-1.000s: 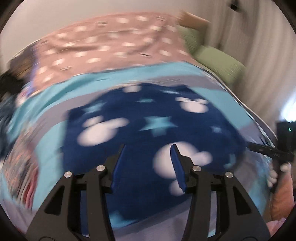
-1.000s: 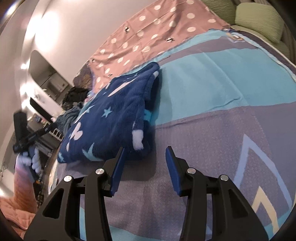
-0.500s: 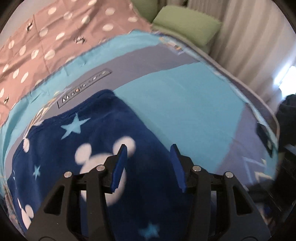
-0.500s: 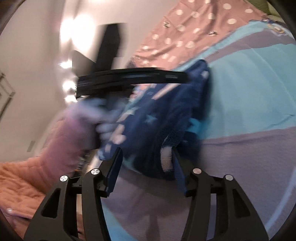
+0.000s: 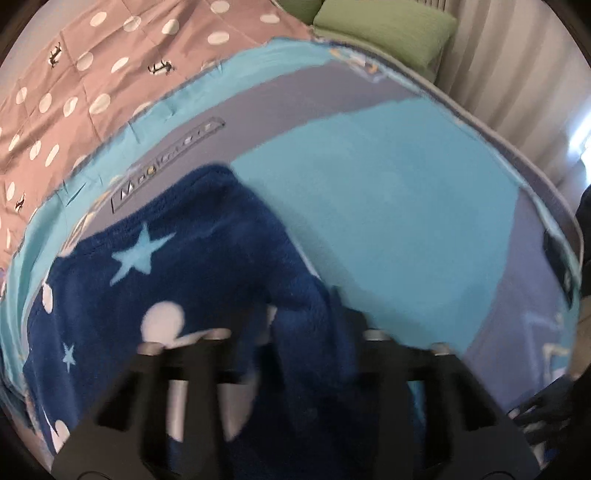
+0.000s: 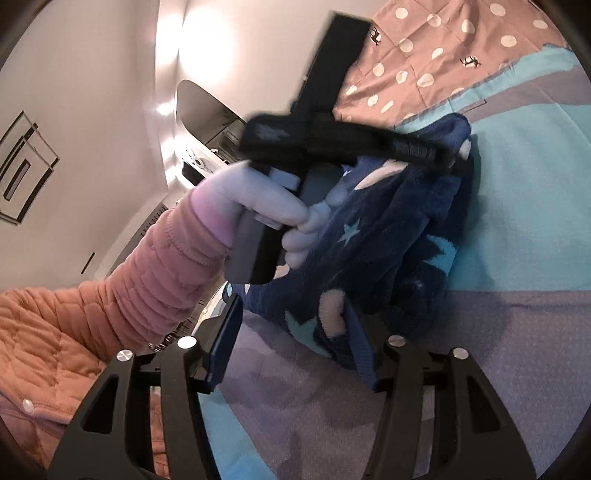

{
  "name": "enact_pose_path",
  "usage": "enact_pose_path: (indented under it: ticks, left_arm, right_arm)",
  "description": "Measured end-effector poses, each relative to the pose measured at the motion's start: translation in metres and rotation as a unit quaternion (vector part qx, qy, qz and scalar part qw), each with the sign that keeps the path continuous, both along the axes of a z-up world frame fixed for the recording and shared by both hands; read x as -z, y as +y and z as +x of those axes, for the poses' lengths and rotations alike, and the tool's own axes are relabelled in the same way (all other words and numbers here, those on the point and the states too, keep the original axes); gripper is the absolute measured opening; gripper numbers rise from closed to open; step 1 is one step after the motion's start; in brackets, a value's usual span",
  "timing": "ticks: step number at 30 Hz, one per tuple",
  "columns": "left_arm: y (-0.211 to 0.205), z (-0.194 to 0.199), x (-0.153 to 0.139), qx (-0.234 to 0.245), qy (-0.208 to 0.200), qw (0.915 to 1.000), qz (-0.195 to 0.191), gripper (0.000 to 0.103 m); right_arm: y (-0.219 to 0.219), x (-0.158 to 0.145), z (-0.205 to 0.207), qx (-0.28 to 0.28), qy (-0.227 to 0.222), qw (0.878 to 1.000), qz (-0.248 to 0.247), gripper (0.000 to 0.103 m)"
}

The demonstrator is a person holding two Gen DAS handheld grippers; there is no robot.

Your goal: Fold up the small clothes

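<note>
Blurred label (image 5: 168,166) on blanket (image 5: 388,206), not legible.

Black gripper frame (image 6: 291,354), blue fingers (image 6: 360,343), silver screws; pink ribbed sleeve (image 6: 147,280).

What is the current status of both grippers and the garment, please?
Left gripper closing on blue garment edge. Right gripper opening, unloaded. Nothing in the way.

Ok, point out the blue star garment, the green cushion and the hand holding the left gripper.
blue star garment (image 5: 177,280), left wrist view, upper layer.
green cushion (image 5: 388,26), left wrist view, top face.
hand (image 6: 273,203), right wrist view, knuckles.
</note>
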State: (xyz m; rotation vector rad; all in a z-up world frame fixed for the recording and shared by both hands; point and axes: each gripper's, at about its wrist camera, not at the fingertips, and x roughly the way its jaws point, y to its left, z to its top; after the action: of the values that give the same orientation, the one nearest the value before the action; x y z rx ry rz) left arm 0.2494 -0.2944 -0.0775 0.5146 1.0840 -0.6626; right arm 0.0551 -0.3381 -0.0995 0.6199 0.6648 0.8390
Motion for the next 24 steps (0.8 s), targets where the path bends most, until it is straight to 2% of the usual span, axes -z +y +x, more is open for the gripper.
enact_pose_path:
  ticks: [3, 7, 11, 13, 14, 15, 16, 18, 20, 22, 24]
  left_arm:
    - [0.027, 0.009, -0.005, -0.027, 0.017, 0.9987, -0.040, 0.018]
    - [0.053, 0.015, -0.012, -0.050, 0.023, 0.9956, -0.076, 0.018]
    - [0.048, 0.014, -0.011, -0.042, 0.032, 0.9944, -0.092, 0.020]
    - [0.039, 0.014, -0.007, -0.037, 0.041, 0.9944, -0.090, 0.022]
    - [0.032, 0.014, -0.003, -0.034, 0.048, 0.9943, -0.090, 0.024]
    - [0.028, 0.015, -0.002, -0.030, 0.052, 0.9941, -0.090, 0.029]
    - [0.023, 0.015, 0.000, -0.027, 0.055, 0.9939, -0.092, 0.033]
    - [0.012, 0.014, 0.006, -0.015, 0.058, 0.9936, -0.096, 0.038]
    - [0.003, 0.011, 0.016, 0.000, 0.047, 0.9946, -0.092, 0.039]
    - [0.004, 0.013, 0.020, -0.001, 0.048, 0.9932, -0.106, 0.040]
    - [0.009, 0.022, 0.021, -0.011, 0.068, 0.9889, -0.132, 0.040]
  right_arm:
    - [-0.013, 0.002, -0.005, 0.024, 0.008, 0.999, -0.022, 0.061]
    - [-0.028, 0.002, 0.001, 0.048, 0.031, 0.998, -0.020, 0.061]
    - [-0.022, 0.005, 0.015, 0.041, 0.036, 0.998, -0.041, 0.061]
    - [-0.011, 0.015, 0.027, 0.029, 0.061, 0.997, -0.049, 0.061]
    - [-0.008, 0.020, 0.028, 0.018, 0.071, 0.996, -0.045, 0.056]
    - [-0.004, 0.023, 0.028, -0.011, 0.076, 0.997, -0.031, 0.038]
    - [0.000, 0.023, 0.024, -0.032, 0.074, 0.997, -0.021, 0.034]
    - [0.005, 0.017, 0.012, -0.047, 0.051, 0.997, -0.043, 0.035]
    - [0.007, 0.022, 0.008, -0.043, 0.060, 0.995, -0.071, 0.035]
    - [0.002, 0.029, 0.009, -0.044, 0.075, 0.995, -0.054, 0.035]
    - [0.001, 0.030, 0.009, -0.044, 0.081, 0.994, -0.055, 0.035]
